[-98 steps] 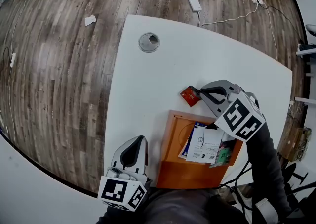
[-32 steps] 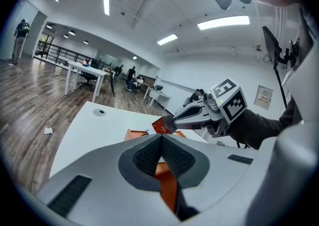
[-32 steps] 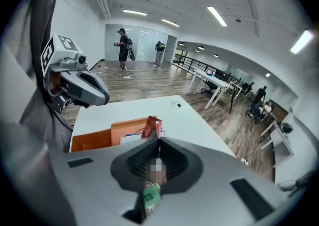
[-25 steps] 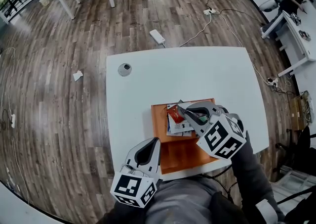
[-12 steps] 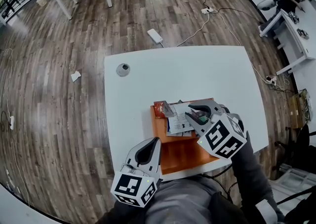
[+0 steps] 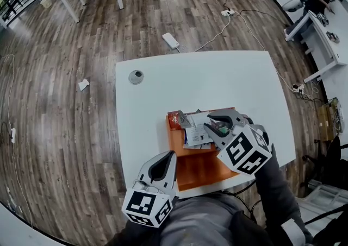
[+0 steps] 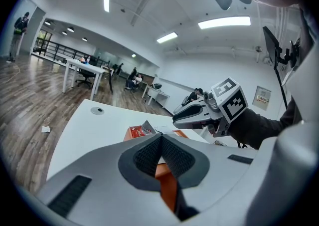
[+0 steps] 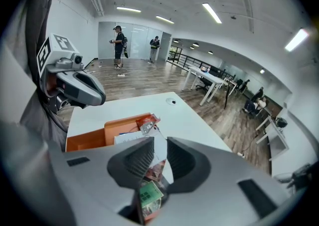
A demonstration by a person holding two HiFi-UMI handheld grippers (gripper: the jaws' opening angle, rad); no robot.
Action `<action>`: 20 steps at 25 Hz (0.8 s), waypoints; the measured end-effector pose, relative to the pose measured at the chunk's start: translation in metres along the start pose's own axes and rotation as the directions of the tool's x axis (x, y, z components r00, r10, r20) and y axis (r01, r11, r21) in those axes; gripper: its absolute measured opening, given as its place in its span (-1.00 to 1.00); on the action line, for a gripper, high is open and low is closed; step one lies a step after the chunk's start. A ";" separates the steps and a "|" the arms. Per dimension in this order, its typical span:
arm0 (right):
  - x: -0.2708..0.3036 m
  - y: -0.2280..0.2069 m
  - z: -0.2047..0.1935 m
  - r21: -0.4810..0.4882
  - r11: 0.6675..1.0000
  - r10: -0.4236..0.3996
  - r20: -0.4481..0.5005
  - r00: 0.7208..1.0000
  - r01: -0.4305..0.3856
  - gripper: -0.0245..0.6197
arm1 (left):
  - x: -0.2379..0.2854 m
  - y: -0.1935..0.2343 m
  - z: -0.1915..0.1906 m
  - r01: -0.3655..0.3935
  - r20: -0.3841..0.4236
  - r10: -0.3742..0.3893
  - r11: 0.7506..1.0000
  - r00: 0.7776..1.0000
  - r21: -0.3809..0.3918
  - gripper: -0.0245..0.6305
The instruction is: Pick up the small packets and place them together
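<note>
Right gripper [image 8: 159, 145]: jaws just been opening, now slightly apart, pads pressing nothing. Green packet [image 8: 149, 196] shows through the gap at 6 o'clock. Orange tray [image 8: 117, 127] at 10 o'clock on white table [image 8: 184, 117], red packet [image 8: 148, 119] on its far corner. Left gripper [image 8: 94, 96] at 9 o'clock. 2 people [image 8: 118, 45] far off at 12 o'clock.

Left hand-held gripper [image 6: 165, 156]: jaws together. Right hand-held gripper [image 6: 207, 121]: jaws just opened slightly, nothing between, tilted steeply down.

Open-plan office: white desks [image 8: 207, 76] are standing in rows on wood-plank floor [image 6: 60, 120], strip lights [image 8: 212, 13] are glowing overhead, people [image 8: 118, 44] are standing about.
</note>
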State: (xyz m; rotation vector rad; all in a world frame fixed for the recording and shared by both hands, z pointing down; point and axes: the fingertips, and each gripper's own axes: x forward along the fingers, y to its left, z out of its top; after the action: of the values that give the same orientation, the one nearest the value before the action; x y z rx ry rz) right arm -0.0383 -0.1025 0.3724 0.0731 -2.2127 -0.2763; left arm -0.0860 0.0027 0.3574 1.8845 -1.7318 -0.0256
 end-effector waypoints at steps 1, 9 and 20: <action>-0.001 0.001 -0.001 0.000 1.000 -0.002 0.000 1.000 0.002 -0.72 | 0.000 -0.001 0.000 0.000 0.001 0.000 1.000 1.000 0.002 -0.93; -0.022 0.000 0.004 0.007 0.998 -0.057 0.025 0.998 0.057 -0.72 | -0.007 -0.011 0.006 0.019 0.019 -0.019 0.999 1.000 0.038 -0.93; -0.052 0.051 -0.013 0.155 0.980 -0.136 0.061 0.989 0.126 -0.72 | -0.027 -0.037 -0.003 0.113 -0.012 -0.112 0.984 0.994 0.141 -0.93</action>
State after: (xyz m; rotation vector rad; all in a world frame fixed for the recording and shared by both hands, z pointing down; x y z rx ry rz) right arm 0.0058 -0.0476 0.3512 0.2974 -2.3011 -0.1854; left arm -0.0555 0.0289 0.3351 2.0820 -1.6605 0.0592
